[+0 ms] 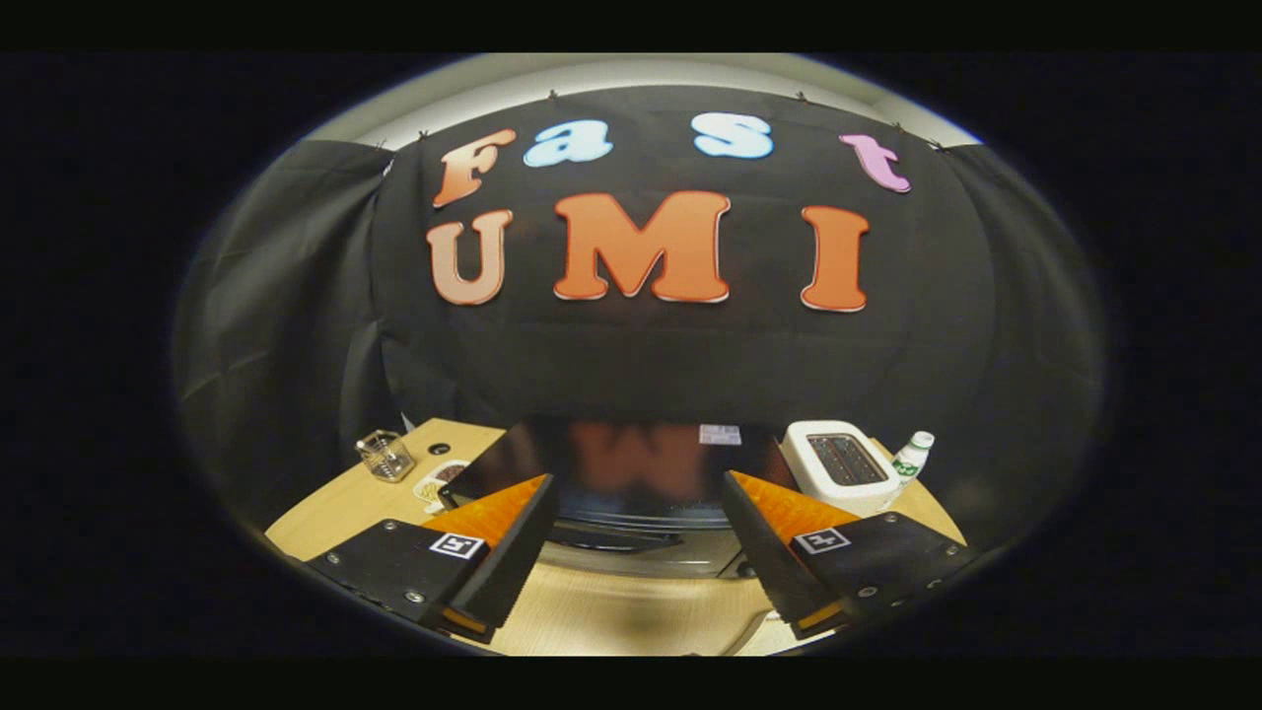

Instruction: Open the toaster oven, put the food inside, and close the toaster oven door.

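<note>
Your tongs [631, 552] hang wide and empty before the shut toaster oven [631, 473], so opening comes first: catch its door handle [616, 537].

Gripper view looks forward past spread fingers [513, 537], close above the toaster oven [631, 473].

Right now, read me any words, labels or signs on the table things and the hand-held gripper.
Sticker on the toaster oven: too blurred to read.
Label on the bottle: too small to read.
Hand-held gripper, open, fingers either side of the oven's front: a square marker on each finger, a pattern without words.
White toaster: nothing readable.
</note>
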`<control>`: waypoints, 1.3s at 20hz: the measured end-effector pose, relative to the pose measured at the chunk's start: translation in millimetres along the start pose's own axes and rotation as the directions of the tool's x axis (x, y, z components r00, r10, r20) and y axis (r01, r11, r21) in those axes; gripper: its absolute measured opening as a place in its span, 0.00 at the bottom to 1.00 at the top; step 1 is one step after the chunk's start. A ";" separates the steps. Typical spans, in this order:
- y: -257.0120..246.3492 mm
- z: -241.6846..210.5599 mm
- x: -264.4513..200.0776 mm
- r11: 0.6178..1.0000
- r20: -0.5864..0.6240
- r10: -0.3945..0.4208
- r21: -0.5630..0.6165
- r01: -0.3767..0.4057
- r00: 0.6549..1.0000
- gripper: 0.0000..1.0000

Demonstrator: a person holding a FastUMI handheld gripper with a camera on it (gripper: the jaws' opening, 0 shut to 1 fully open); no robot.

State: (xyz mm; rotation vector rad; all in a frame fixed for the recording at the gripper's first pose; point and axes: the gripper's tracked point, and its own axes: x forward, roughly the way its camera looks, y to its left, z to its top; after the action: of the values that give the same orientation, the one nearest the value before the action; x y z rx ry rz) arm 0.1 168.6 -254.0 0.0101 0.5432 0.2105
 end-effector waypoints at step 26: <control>36.8 -119.4 -35.0 0.996 -0.257 0.080 -0.026 -0.089 0.963 0.94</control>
State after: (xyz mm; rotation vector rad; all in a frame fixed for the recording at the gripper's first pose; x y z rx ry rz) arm -97.7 192.1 -335.9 -0.0308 0.7975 0.3077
